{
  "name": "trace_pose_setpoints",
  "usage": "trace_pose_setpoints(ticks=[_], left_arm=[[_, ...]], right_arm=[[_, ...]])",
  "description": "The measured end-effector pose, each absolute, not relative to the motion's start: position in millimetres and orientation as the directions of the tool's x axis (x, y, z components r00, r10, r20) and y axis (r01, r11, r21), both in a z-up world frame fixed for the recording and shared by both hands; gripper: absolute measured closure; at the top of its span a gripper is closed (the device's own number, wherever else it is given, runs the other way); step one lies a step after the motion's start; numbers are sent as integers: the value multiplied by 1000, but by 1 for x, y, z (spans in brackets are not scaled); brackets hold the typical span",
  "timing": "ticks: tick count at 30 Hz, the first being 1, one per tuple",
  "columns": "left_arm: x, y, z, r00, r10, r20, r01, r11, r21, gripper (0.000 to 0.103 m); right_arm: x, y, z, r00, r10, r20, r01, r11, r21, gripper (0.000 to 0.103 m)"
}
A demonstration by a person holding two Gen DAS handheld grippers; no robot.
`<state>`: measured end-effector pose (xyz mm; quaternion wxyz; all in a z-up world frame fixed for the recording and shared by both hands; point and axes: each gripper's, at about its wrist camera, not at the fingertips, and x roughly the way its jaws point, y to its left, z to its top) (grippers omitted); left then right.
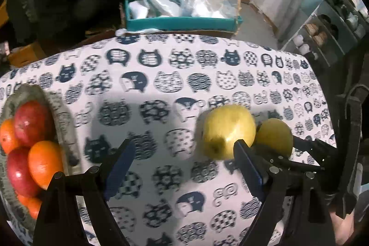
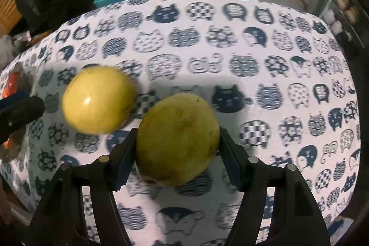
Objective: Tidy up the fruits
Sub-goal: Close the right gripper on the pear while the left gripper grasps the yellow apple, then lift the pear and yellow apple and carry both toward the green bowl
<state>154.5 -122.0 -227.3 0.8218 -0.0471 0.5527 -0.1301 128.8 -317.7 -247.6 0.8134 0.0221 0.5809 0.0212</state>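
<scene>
Two yellow-green fruits lie on a cat-print tablecloth (image 1: 161, 75). My right gripper (image 2: 176, 149) is shut on the nearer, duller yellow fruit (image 2: 177, 140), which also shows in the left wrist view (image 1: 274, 135). The brighter yellow fruit (image 2: 99, 99) sits just left of it and appears in the left wrist view (image 1: 227, 130), beside my left gripper's right finger (image 1: 244, 160). My left gripper (image 1: 184, 153) is open and empty over the cloth. A grey bowl (image 1: 62, 121) at the left holds red apples (image 1: 32, 122) and oranges (image 1: 45, 163).
A teal box (image 1: 182, 23) stuffed with plastic bags stands beyond the table's far edge. A shelf rack (image 1: 327, 27) with small items is at the far right. Dark clothing hangs at the back left.
</scene>
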Motion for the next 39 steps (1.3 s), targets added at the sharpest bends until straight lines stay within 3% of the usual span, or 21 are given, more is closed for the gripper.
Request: trace_pose_setpoints(ticks=[10, 20, 22, 26, 39], left_arm=[[166, -171, -245, 294, -337, -894, 243, 932, -271, 15], [176, -195, -268, 244, -308, -920, 259, 934, -244, 15], [176, -197, -271, 239, -311, -920, 256, 934, -249, 17], [176, -201, -277, 216, -306, -927, 272, 931, -244, 32], [160, -186, -264, 252, -285, -925, 251, 942, -222, 33]], right_arm=[[125, -373, -245, 338, 11, -941, 111, 993, 51, 35], [122, -389, -240, 362, -14, -932, 133, 990, 37, 35], [123, -387, -240, 364, -11, -931, 131, 991, 39, 35], [125, -383, -238, 369, -9, -930, 112, 993, 35, 35], [124, -364, -220, 408, -26, -913, 62, 998, -1, 35]])
